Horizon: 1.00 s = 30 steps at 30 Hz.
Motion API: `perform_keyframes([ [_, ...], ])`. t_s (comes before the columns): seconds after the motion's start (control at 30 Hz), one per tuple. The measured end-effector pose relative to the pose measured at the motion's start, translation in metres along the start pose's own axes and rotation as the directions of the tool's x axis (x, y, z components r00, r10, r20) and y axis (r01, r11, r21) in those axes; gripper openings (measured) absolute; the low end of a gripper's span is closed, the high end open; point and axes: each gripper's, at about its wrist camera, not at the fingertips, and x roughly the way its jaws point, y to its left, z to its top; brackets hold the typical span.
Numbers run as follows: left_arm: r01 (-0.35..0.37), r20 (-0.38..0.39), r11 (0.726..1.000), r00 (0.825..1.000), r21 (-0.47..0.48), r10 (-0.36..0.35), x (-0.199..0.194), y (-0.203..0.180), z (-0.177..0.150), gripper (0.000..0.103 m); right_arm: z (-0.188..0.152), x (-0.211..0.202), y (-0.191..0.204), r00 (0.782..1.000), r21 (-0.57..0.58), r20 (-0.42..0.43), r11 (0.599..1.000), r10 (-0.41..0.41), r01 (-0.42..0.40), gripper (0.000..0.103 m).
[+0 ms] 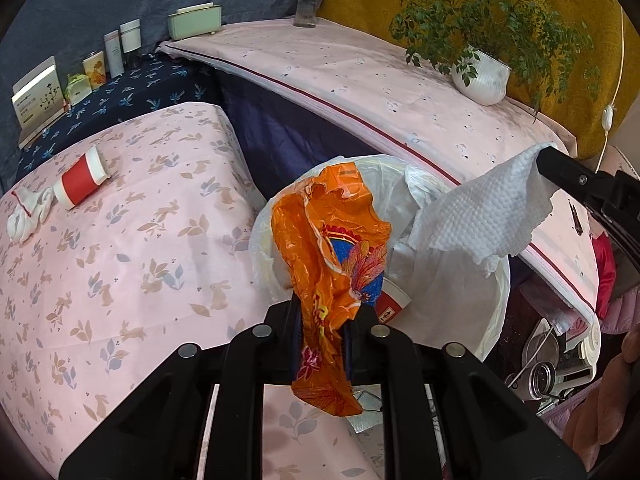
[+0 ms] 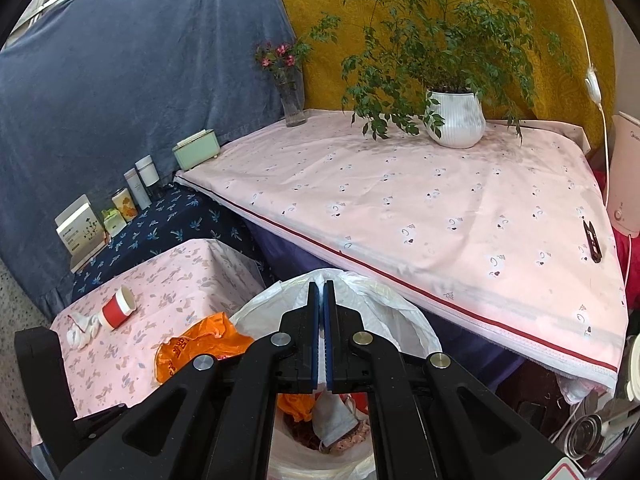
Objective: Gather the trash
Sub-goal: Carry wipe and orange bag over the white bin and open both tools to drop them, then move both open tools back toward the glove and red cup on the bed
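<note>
My left gripper (image 1: 324,316) is shut on a crumpled orange plastic wrapper (image 1: 332,248) and holds it over the rim of the white-lined trash bin (image 1: 460,320). My right gripper (image 1: 540,160) is shut on a white paper towel (image 1: 488,216) above the bin; in the right wrist view the gripper (image 2: 324,284) pinches only a thin white edge (image 2: 321,278) of it. The bin (image 2: 384,320) holds trash, and the orange wrapper (image 2: 200,344) shows to its left. A red and white paper cup (image 1: 82,180) and a white crumpled cloth (image 1: 28,212) lie on the low pink table (image 1: 132,260).
A larger pink-covered table (image 2: 420,208) stands behind the bin with a potted plant (image 2: 454,120), a glass vase (image 2: 292,104) and black snips (image 2: 592,240). Boxes and bottles (image 2: 120,204) stand on a dark blue shelf. Appliances and cords lie at lower right (image 1: 552,364).
</note>
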Motion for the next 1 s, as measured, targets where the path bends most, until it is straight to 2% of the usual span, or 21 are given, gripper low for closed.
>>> perform_keyframes([
  [0.23,0.021,-0.003,1.000,1.000,0.006,-0.021,0.004,-0.004,0.007,0.019,0.000,0.002,0.004,1.000,-0.014,-0.005,1.000,0.012,-0.012,0.002],
  [0.27,0.022,0.002,1.000,1.000,0.001,-0.022,0.002,-0.004,0.008,0.026,0.000,0.003,0.006,1.000,-0.020,-0.006,1.000,0.012,-0.012,0.003],
  [0.3,0.019,0.005,1.000,1.000,-0.006,-0.019,0.002,-0.003,0.009,0.042,0.000,0.003,0.008,1.000,-0.025,-0.008,1.000,0.013,-0.013,0.003],
  [0.37,-0.003,0.029,1.000,1.000,-0.016,0.004,-0.002,0.000,0.012,0.057,0.000,0.002,0.010,1.000,-0.026,0.003,1.000,0.012,-0.012,0.008],
  [0.5,-0.010,0.038,1.000,0.999,-0.021,0.010,-0.005,0.007,0.013,0.057,0.002,0.001,0.012,1.000,-0.024,0.008,1.000,0.008,-0.008,0.012],
  [0.83,-0.031,0.046,0.997,0.998,-0.073,0.034,-0.013,0.030,0.007,0.059,-0.005,-0.003,0.025,1.000,-0.038,0.001,0.999,0.024,-0.024,0.033],
  [1.0,-0.075,0.063,0.993,0.995,-0.090,0.081,-0.023,0.045,-0.004,0.062,-0.016,-0.002,0.041,0.999,-0.064,-0.019,0.997,0.047,-0.048,0.040],
])
